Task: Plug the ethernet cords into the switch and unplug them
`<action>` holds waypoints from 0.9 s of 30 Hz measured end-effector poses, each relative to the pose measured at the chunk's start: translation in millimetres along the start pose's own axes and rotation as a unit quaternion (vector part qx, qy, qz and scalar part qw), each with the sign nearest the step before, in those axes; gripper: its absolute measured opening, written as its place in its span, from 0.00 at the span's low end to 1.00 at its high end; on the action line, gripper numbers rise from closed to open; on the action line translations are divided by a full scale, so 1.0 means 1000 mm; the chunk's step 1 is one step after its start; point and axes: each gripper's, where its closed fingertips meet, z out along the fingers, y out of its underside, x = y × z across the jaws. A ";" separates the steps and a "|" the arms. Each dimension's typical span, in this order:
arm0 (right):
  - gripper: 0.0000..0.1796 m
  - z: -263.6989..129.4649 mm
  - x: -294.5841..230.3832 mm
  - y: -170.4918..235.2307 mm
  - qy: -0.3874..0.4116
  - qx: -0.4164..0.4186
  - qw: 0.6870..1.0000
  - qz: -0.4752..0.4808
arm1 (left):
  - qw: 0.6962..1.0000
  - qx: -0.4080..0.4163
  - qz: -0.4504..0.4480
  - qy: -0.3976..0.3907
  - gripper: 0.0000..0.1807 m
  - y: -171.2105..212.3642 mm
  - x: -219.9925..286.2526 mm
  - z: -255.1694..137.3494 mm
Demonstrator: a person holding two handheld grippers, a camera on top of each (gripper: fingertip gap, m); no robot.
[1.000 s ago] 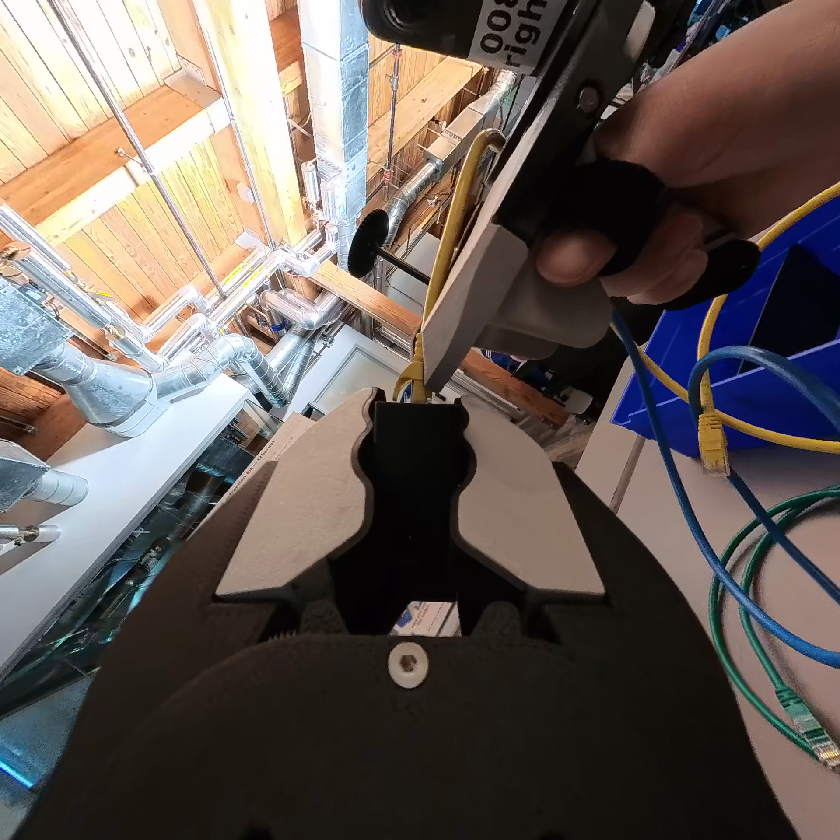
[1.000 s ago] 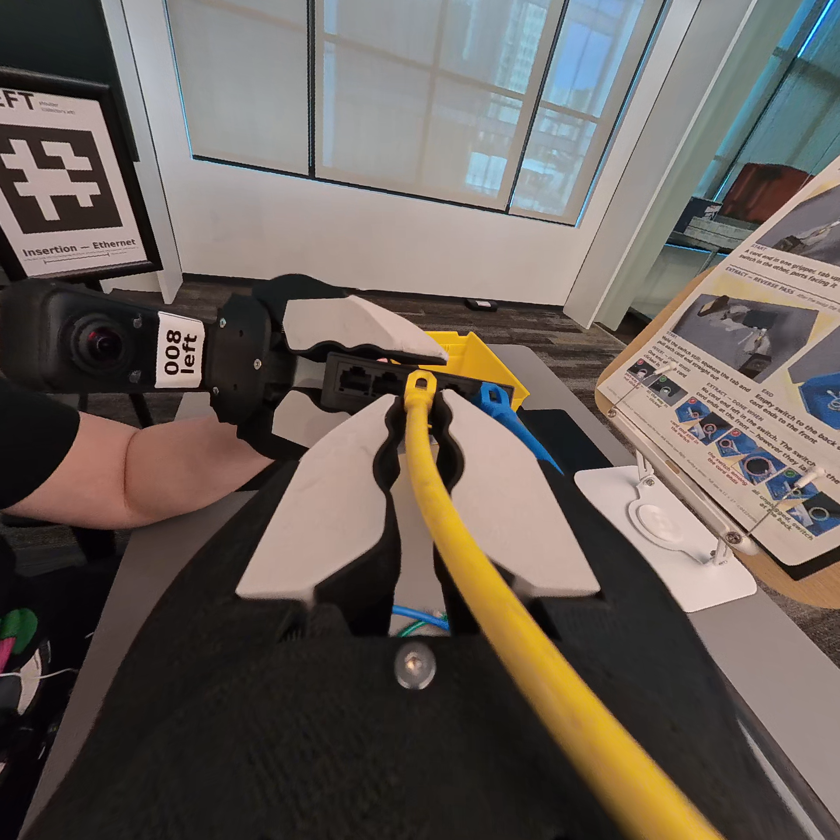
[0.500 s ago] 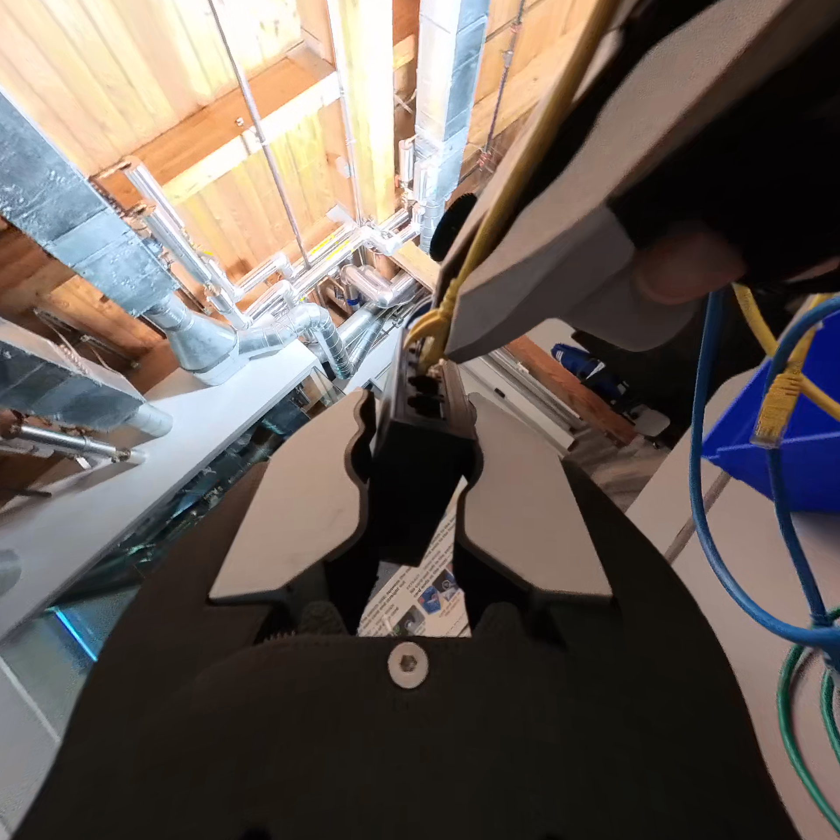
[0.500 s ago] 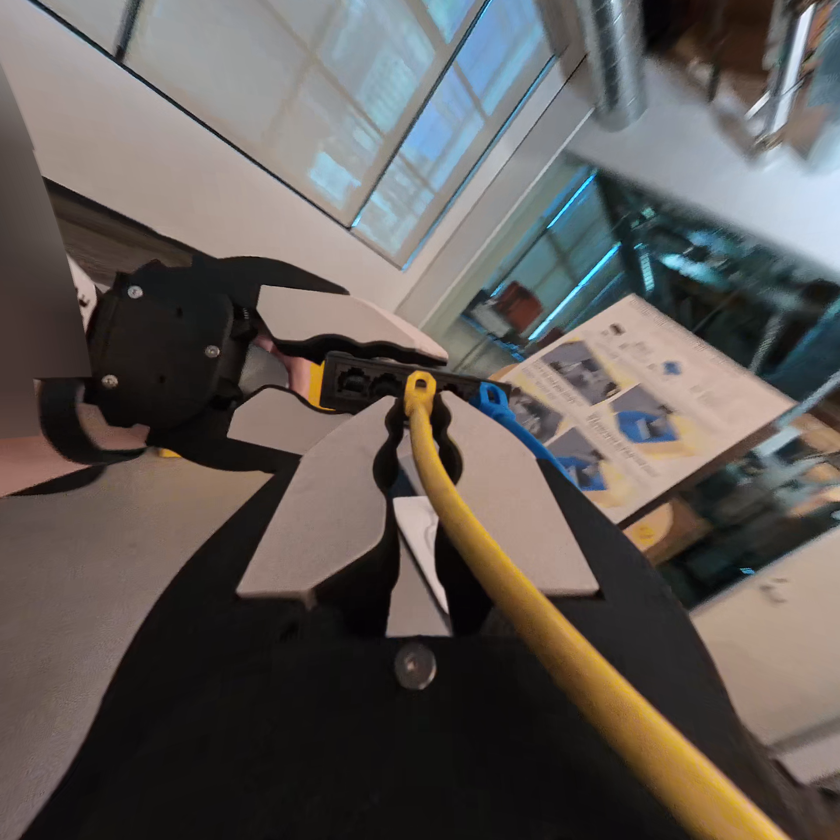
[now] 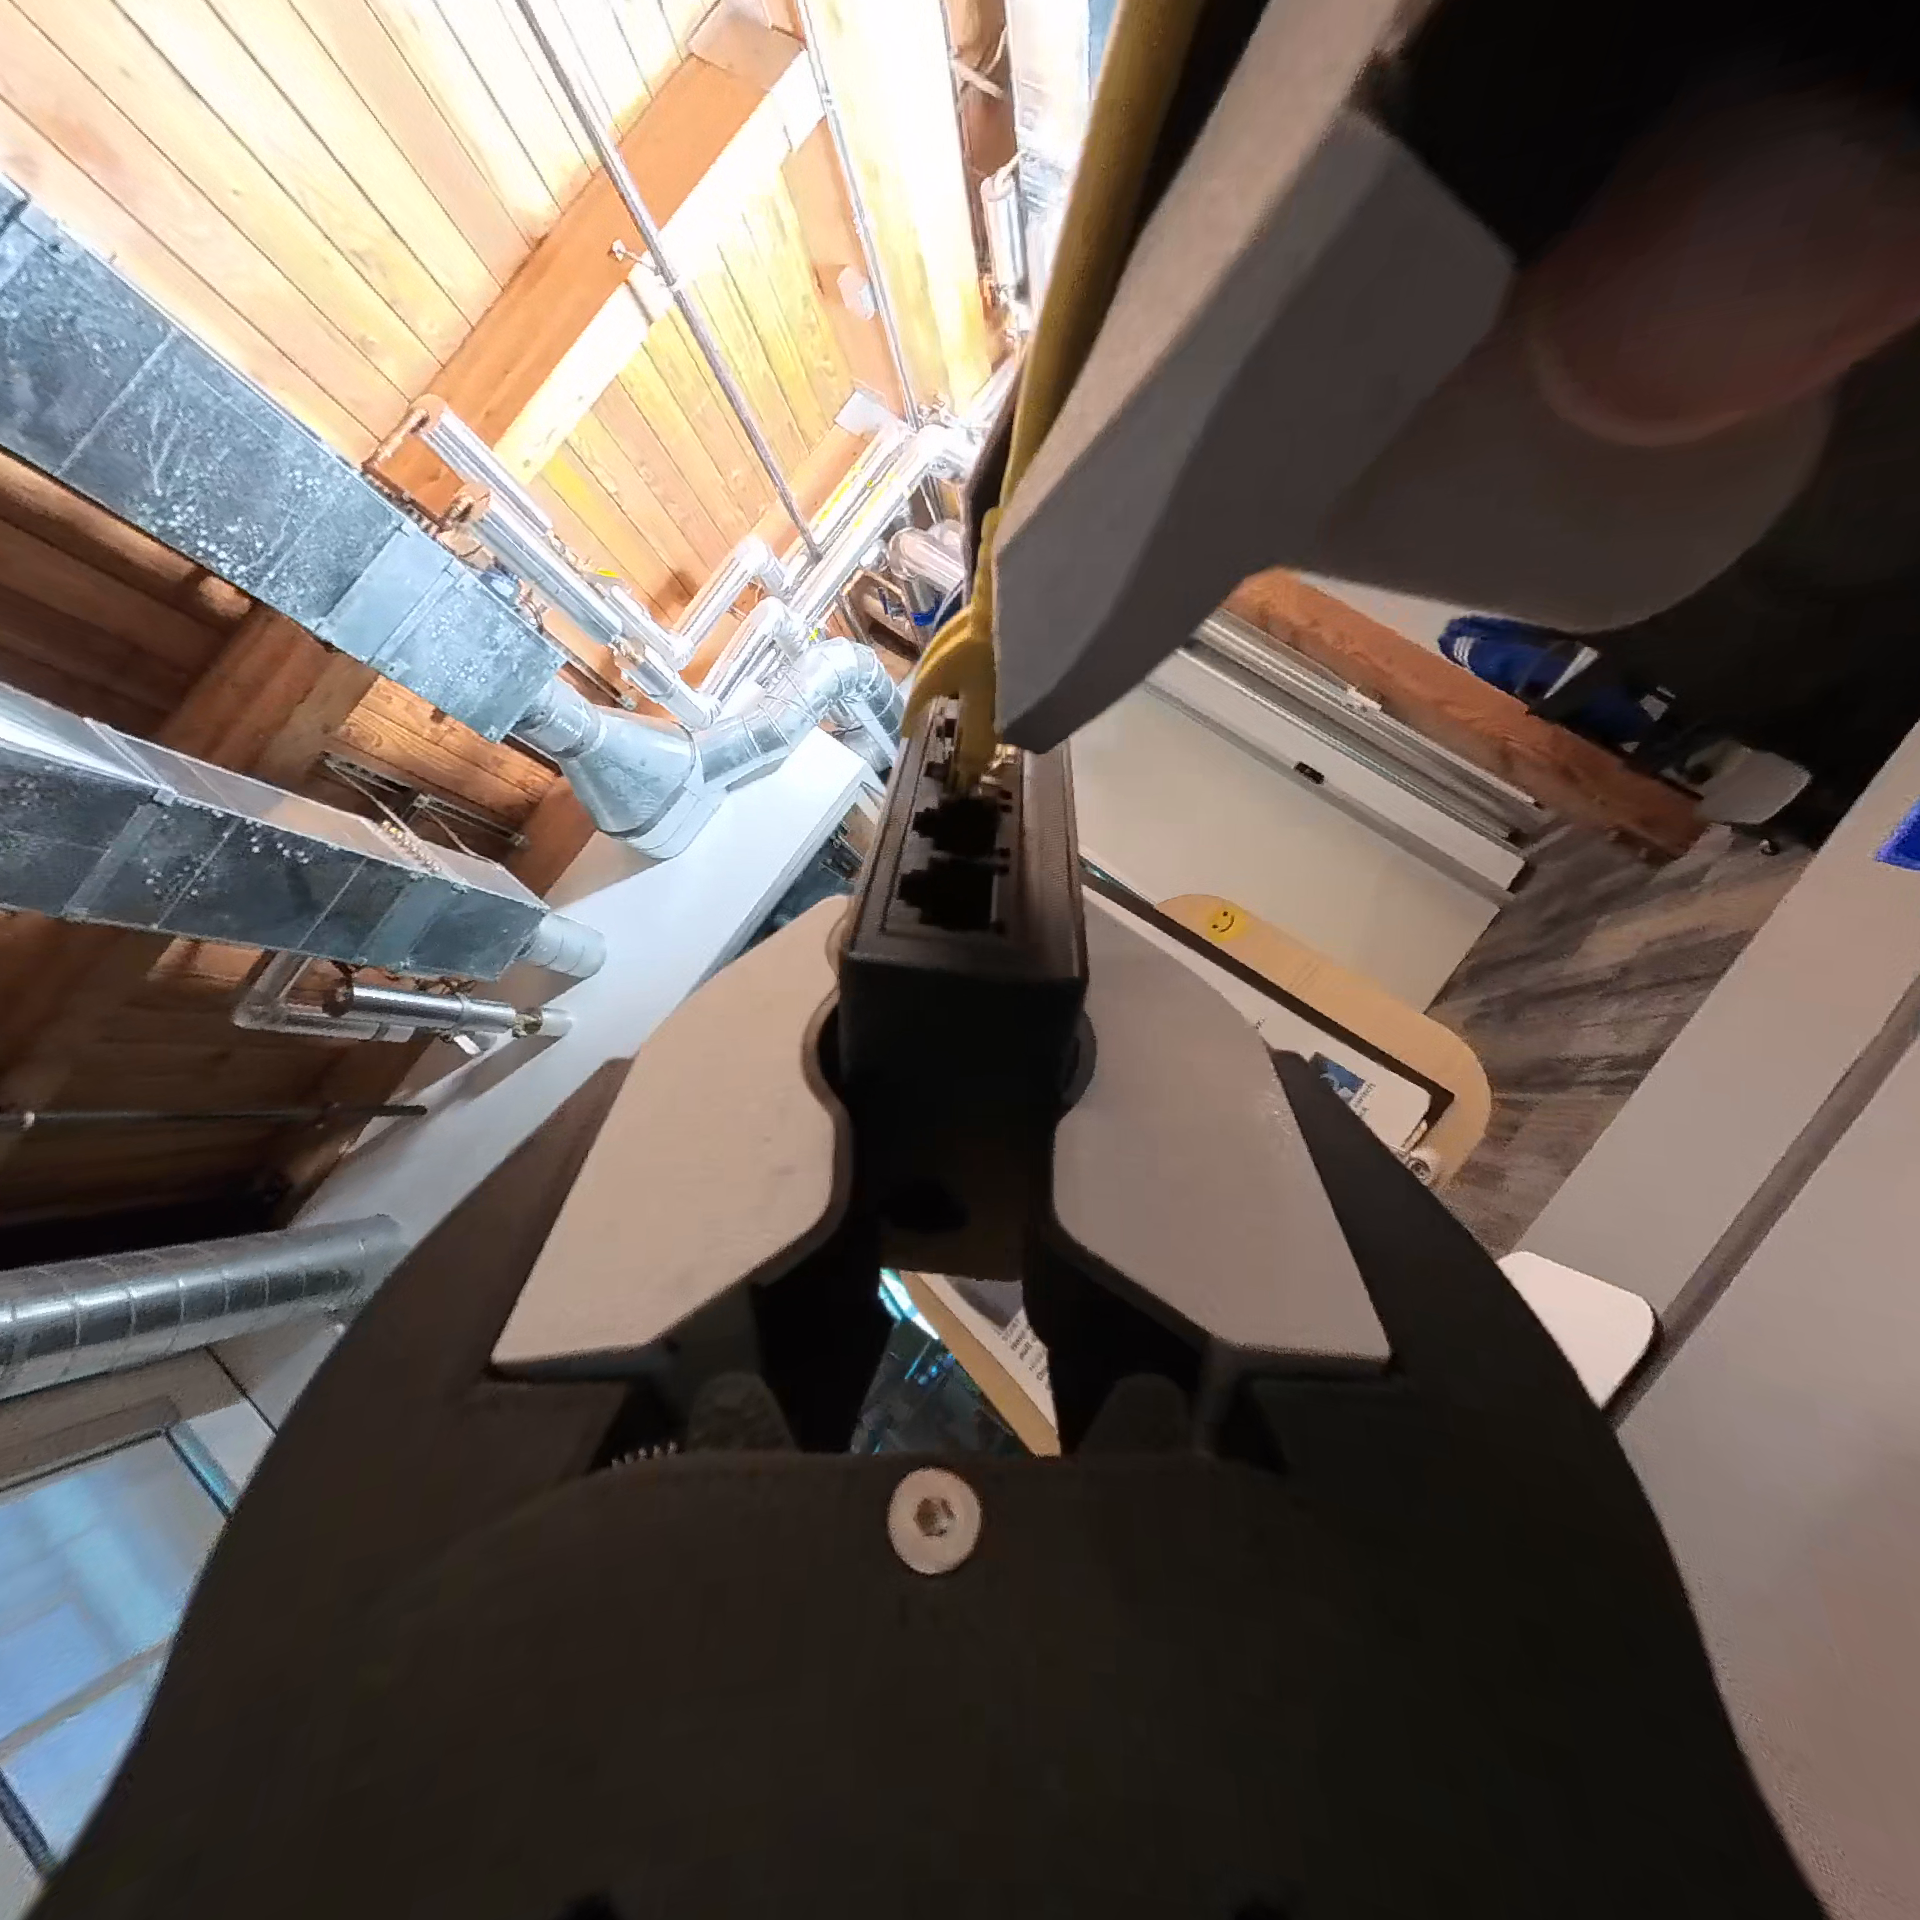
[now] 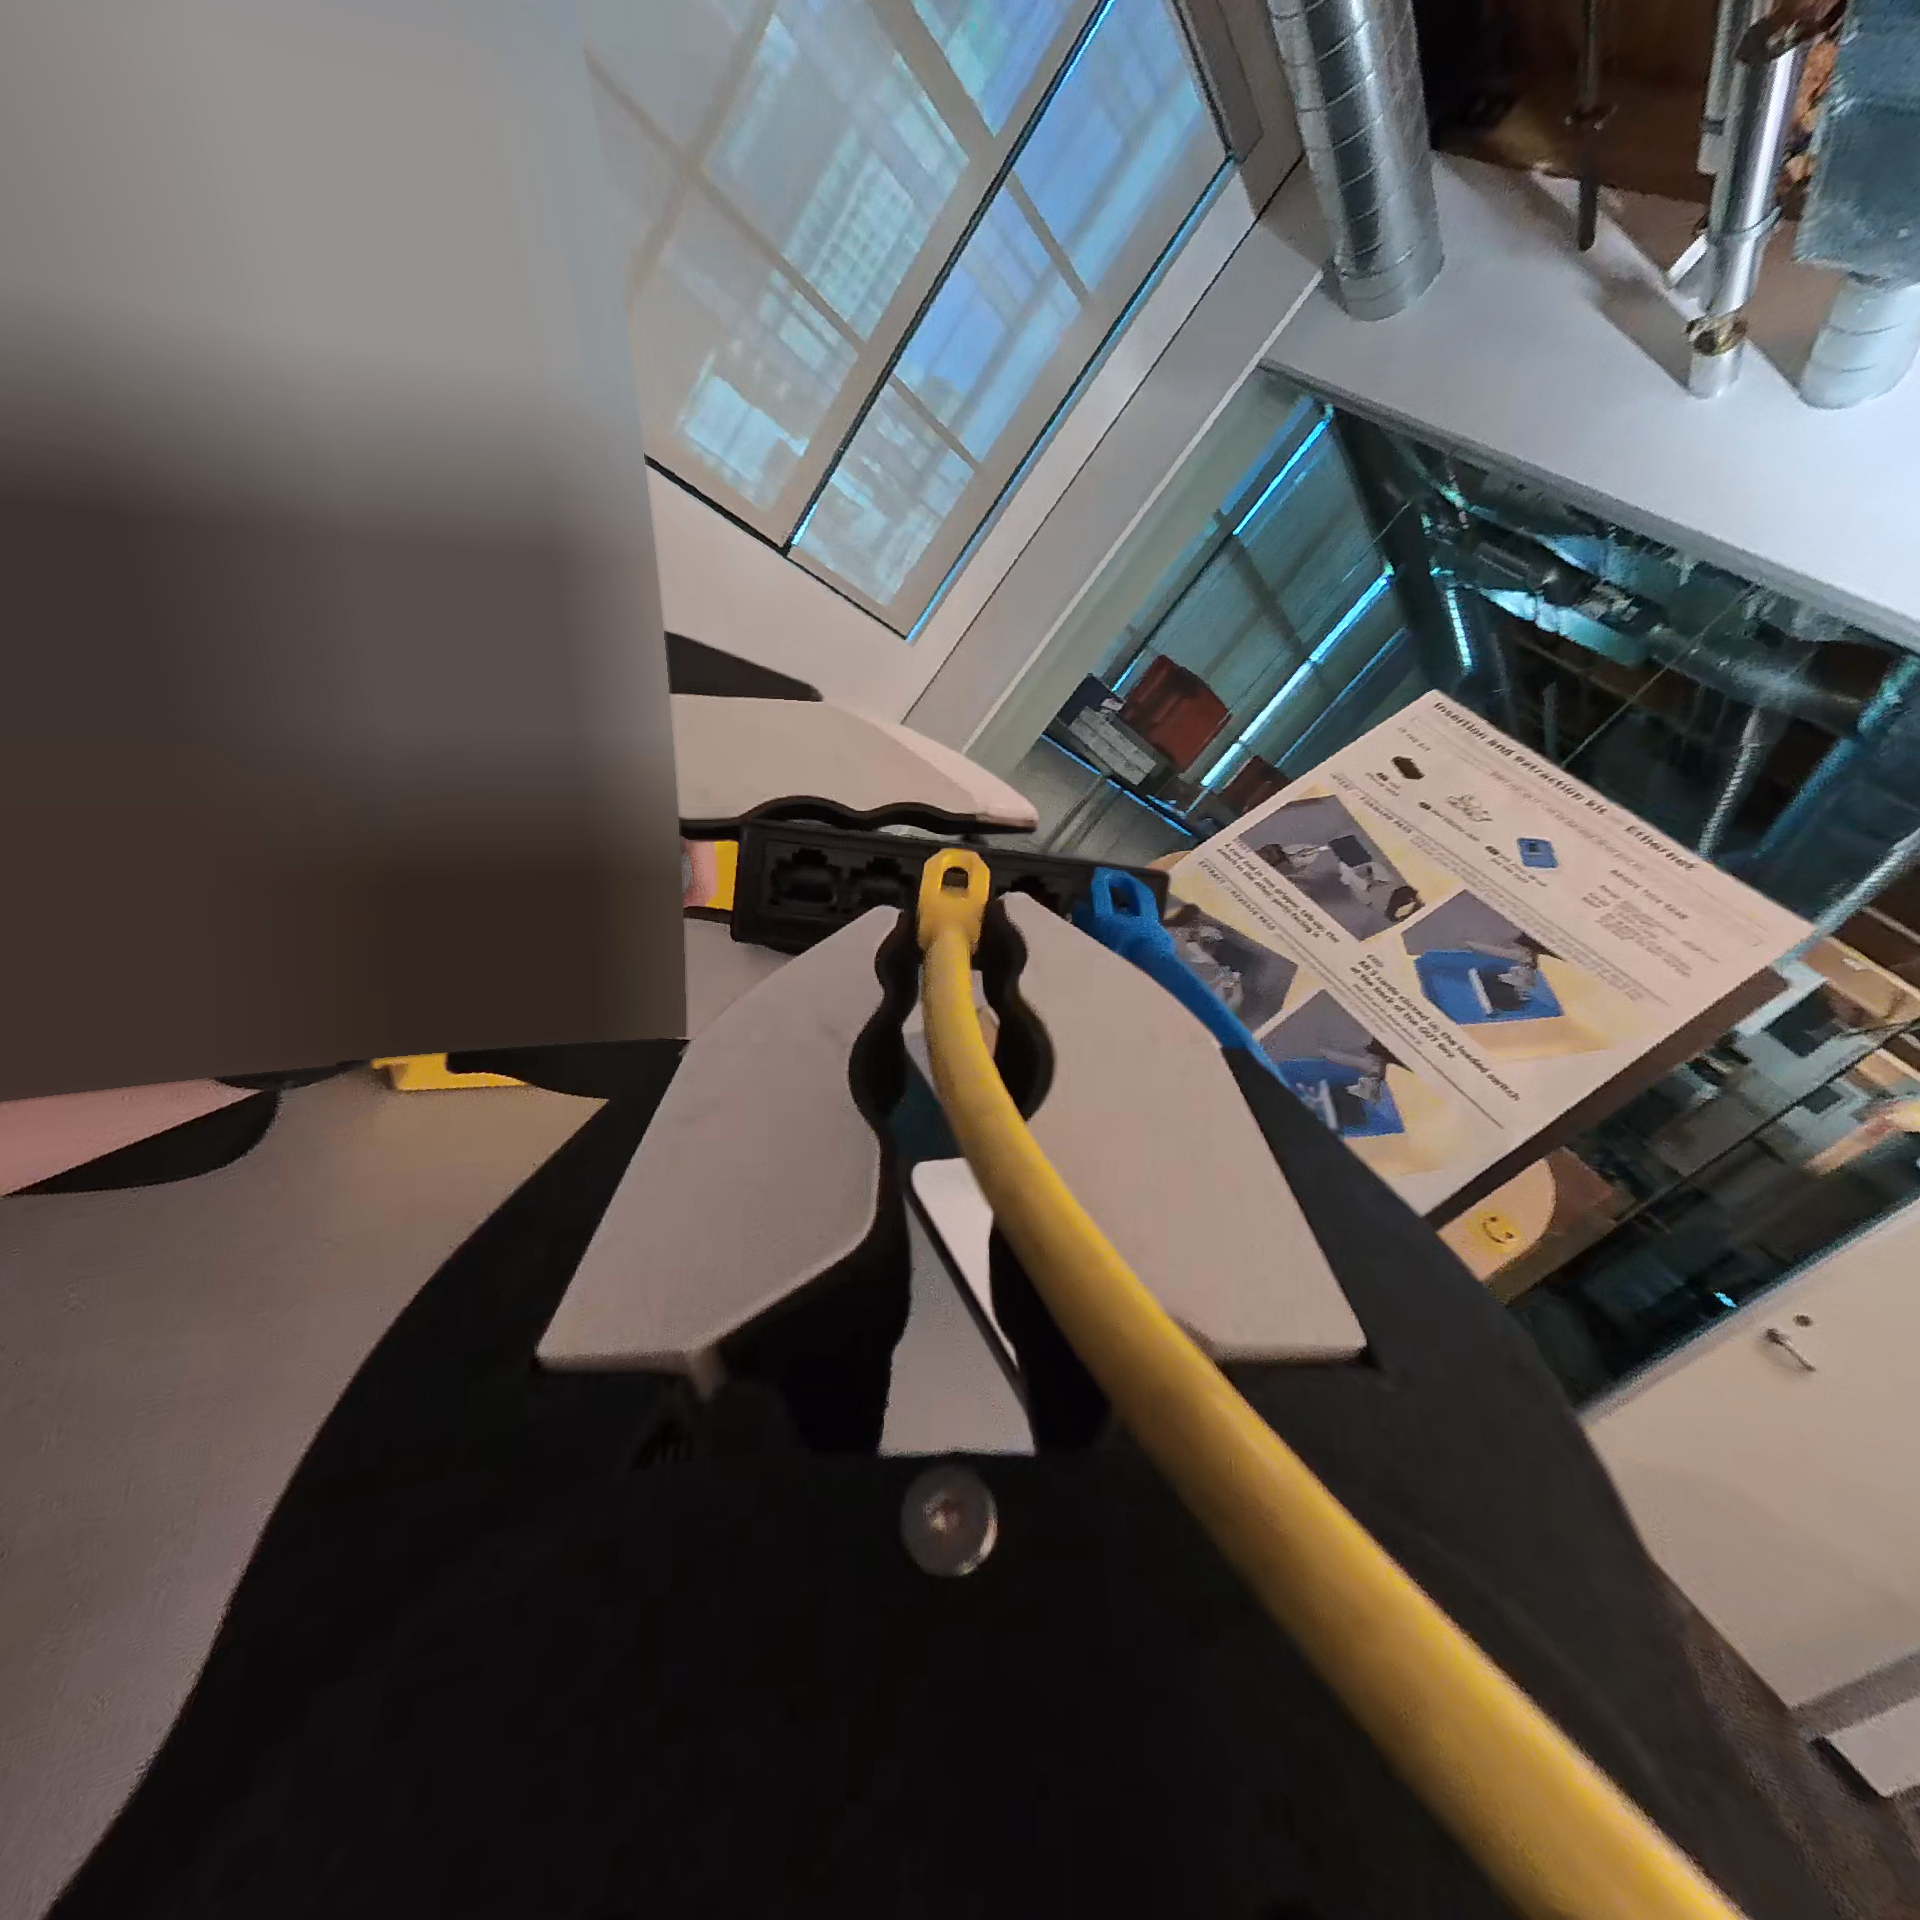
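Right now the black switch (image 5: 961,997) sits clamped by its end in your left tool (image 5: 956,1049), lifted off the bench (image 6: 208,1351) with its ports facing your right tool (image 6: 945,971). That tool is closed on the yellow cord (image 6: 1049,1174), whose plug (image 6: 951,883) meets a middle port. A blue cord (image 6: 1127,925) sits plugged in just beside it, near the instruction sheet (image 6: 1507,935).
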 end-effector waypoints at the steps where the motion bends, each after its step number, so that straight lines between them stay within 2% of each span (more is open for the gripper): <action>1: 0.07 -0.001 -0.001 -0.001 -0.006 0.002 1.000 0.009 | 1.000 0.004 0.002 -0.004 0.16 -0.001 0.000 -0.001; 8: 0.08 -0.007 -0.001 -0.003 -0.044 0.016 0.998 0.051 | 0.999 0.037 -0.016 -0.001 0.15 -0.014 0.003 -0.005; 17: 0.08 -0.010 0.001 0.003 -0.053 -0.011 0.997 0.052 | 0.999 0.038 -0.026 0.013 0.15 -0.016 0.011 -0.003; 23: 0.08 -0.005 0.014 0.010 -0.027 0.005 0.999 0.031 | 0.988 0.021 -0.140 0.070 0.18 -0.009 0.020 0.009; 27: 0.08 -0.010 0.023 0.003 0.016 0.024 1.000 0.003 | 0.968 0.026 -0.232 0.094 0.26 -0.011 0.014 0.008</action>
